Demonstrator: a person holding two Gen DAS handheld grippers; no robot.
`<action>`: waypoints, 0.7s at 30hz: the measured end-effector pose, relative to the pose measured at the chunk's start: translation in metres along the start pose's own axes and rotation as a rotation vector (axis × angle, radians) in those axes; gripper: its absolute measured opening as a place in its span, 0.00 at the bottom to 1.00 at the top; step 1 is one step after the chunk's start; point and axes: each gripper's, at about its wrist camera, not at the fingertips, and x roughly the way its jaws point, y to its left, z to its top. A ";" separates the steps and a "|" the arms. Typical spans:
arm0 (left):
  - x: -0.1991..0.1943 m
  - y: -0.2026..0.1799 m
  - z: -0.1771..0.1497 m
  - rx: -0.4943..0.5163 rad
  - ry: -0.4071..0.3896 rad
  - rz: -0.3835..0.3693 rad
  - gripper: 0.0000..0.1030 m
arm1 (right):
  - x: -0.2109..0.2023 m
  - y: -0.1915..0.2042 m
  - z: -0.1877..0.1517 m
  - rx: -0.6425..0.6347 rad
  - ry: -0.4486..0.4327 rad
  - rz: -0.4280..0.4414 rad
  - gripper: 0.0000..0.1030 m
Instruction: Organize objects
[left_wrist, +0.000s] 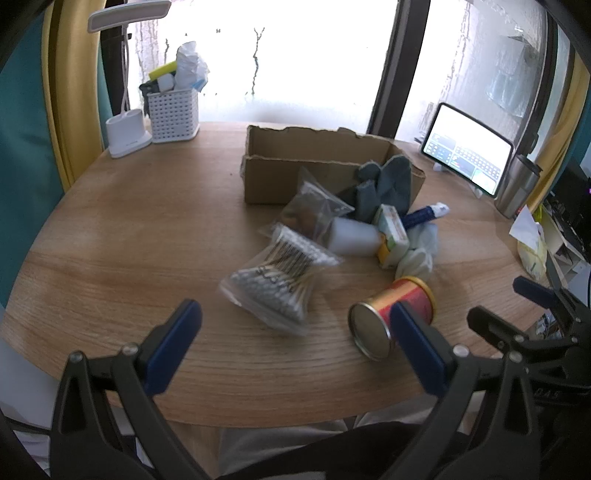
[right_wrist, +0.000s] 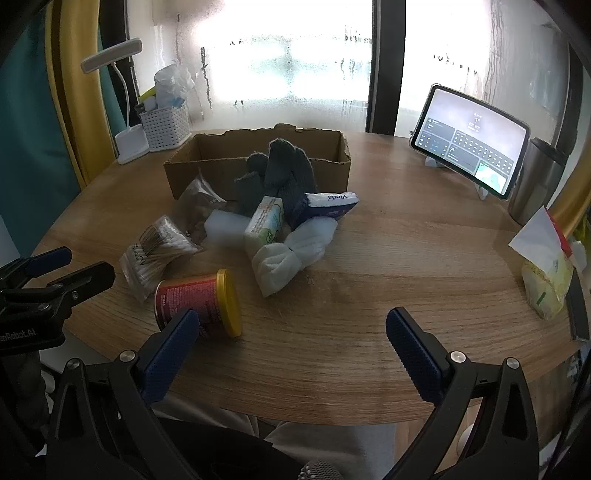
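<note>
An open cardboard box (left_wrist: 280, 184) (right_wrist: 192, 173) stands mid-table. In front of it lies a pile: grey gloves (left_wrist: 388, 184) (right_wrist: 280, 173), a bag of cotton swabs (left_wrist: 277, 280) (right_wrist: 155, 254), a white sponge block (left_wrist: 354, 236) (right_wrist: 225, 225), a small green-yellow carton (left_wrist: 393, 236) (right_wrist: 266, 221), a blue tissue pack (right_wrist: 325, 205), white socks (left_wrist: 415, 258) (right_wrist: 288, 258) and a red can with a yellow lid (left_wrist: 391, 314) (right_wrist: 201, 302) on its side. My left gripper (left_wrist: 295, 347) is open and empty before the swabs. My right gripper (right_wrist: 291, 343) is open and empty near the can.
A white basket (left_wrist: 173, 110) (right_wrist: 166, 125) and a desk lamp base (left_wrist: 127, 134) stand at the back left. A tablet on a stand (left_wrist: 467, 147) (right_wrist: 469, 138) and a steel tumbler (left_wrist: 517, 184) stand at the right, with packets (right_wrist: 546, 273) at the right edge.
</note>
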 end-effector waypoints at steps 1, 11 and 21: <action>0.000 0.000 0.000 0.000 0.000 0.000 1.00 | 0.000 0.000 0.000 0.001 0.000 0.001 1.00; 0.000 0.000 0.000 0.000 0.006 0.003 1.00 | 0.000 -0.001 -0.001 0.002 0.001 0.001 1.00; 0.001 0.000 -0.002 -0.002 0.005 0.006 1.00 | 0.000 -0.001 -0.001 0.005 0.001 0.000 1.00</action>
